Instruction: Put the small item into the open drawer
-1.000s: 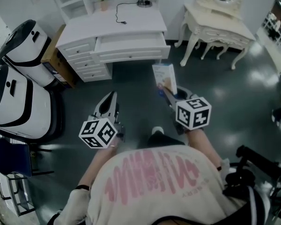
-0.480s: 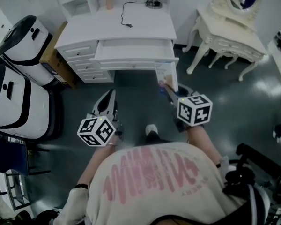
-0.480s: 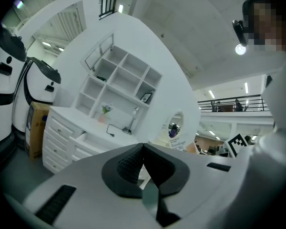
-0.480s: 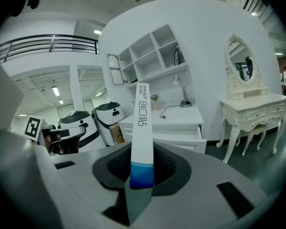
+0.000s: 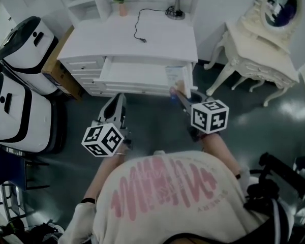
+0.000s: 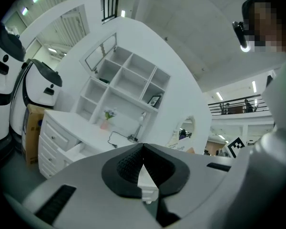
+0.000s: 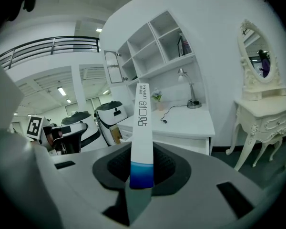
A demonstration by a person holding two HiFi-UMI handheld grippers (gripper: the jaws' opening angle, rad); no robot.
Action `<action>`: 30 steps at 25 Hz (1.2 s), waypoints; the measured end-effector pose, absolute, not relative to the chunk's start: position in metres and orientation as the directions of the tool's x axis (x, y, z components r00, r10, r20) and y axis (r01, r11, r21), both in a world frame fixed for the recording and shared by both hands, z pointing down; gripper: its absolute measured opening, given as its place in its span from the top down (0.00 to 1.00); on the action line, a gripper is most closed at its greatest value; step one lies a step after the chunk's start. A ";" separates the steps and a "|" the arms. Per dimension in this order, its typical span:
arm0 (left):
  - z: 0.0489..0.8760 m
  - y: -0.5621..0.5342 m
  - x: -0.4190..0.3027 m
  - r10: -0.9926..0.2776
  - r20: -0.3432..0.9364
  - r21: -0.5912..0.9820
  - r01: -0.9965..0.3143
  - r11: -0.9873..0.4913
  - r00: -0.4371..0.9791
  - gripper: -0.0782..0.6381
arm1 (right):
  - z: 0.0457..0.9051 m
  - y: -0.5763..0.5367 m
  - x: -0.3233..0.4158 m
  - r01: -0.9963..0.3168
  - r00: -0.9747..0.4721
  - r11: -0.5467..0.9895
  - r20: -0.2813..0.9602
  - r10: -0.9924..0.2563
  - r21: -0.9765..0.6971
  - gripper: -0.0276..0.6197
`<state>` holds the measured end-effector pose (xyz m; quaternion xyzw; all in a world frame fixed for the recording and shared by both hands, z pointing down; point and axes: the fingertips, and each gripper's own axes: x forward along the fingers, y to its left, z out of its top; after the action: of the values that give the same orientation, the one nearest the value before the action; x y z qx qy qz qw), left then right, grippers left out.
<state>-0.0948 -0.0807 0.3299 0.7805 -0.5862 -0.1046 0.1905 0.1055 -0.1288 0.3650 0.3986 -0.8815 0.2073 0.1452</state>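
Note:
A white desk [image 5: 142, 34] stands ahead with its wide middle drawer [image 5: 137, 74] pulled open; the part I see holds nothing. My right gripper [image 5: 179, 93] is shut on a flat white box with a blue end [image 5: 177, 78], which stands upright at the drawer's right front corner. In the right gripper view the box [image 7: 142, 123] rises edge-on between the black pads [image 7: 168, 167], with the desk [image 7: 186, 120] behind. My left gripper [image 5: 119, 98] is level before the drawer front, its jaws together and holding nothing. In the left gripper view its tips [image 6: 143, 146] meet.
Two large white and black cases [image 5: 20, 39] and a cardboard box [image 5: 56, 65] stand left of the desk. An ornate cream vanity table [image 5: 259, 47] stands to the right. A lamp [image 5: 177, 9], a black cable [image 5: 140, 27] and a flower pot [image 5: 122, 6] sit on the desktop.
Both grippers have come closer to the desk, which now lies nearer in the head view. The box has gone from the bare floor to the drawer's right front corner.

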 end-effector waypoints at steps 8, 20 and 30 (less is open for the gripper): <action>0.347 -0.125 -0.095 -0.968 0.064 0.424 -0.884 -0.195 0.245 0.85 | 0.375 -0.186 0.107 -0.726 -0.675 0.642 0.437 -0.594 -0.247 0.82; 0.403 -0.168 -0.122 -0.951 0.164 0.469 -0.869 -0.158 0.262 0.85 | 0.435 -0.228 0.080 -0.727 -0.666 0.616 0.527 -0.527 -0.302 0.82; 0.405 -0.253 -0.160 -0.950 0.168 0.457 -0.875 -0.161 0.263 0.85 | 0.465 -0.290 0.034 -0.663 -0.681 0.700 0.603 -0.415 -0.267 0.82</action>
<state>-0.1595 -0.2534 0.4048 0.7579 -0.6020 -0.0789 0.2385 0.0339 -0.2899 0.4646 0.3045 -0.8850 0.2396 0.2581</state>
